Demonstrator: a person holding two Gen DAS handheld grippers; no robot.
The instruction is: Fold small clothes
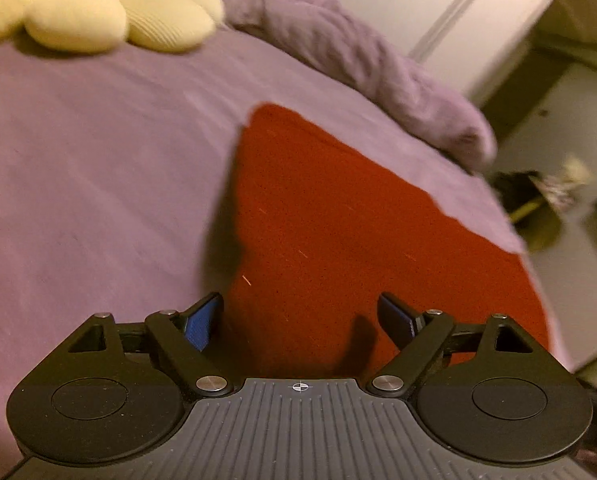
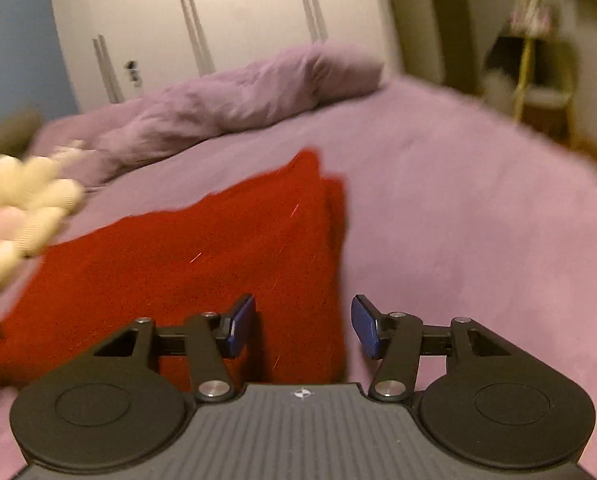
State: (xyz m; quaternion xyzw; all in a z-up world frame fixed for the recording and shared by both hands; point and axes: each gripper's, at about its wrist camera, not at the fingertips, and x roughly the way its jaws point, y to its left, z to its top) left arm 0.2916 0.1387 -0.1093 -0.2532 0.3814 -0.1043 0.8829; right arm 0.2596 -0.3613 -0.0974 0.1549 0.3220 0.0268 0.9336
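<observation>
A red cloth (image 1: 338, 232) lies flat on a purple bed sheet (image 1: 98, 168). My left gripper (image 1: 300, 320) is open and empty, just above the cloth's near left edge, its blue pads (image 1: 200, 322) apart. In the right wrist view the red cloth (image 2: 202, 264) lies with a folded layer showing along its right edge. My right gripper (image 2: 302, 326) is open and empty over the cloth's near right edge, one pad (image 2: 364, 328) over bare sheet (image 2: 458, 240). Both views are blurred.
A cream flower-shaped cushion (image 1: 98, 12) lies at the far left of the bed and shows in the right wrist view (image 2: 22, 208). A bunched purple duvet (image 1: 358, 60) runs along the far side. White wardrobe doors (image 2: 218, 20) stand behind. The bed's edge (image 1: 538, 280) drops off at right.
</observation>
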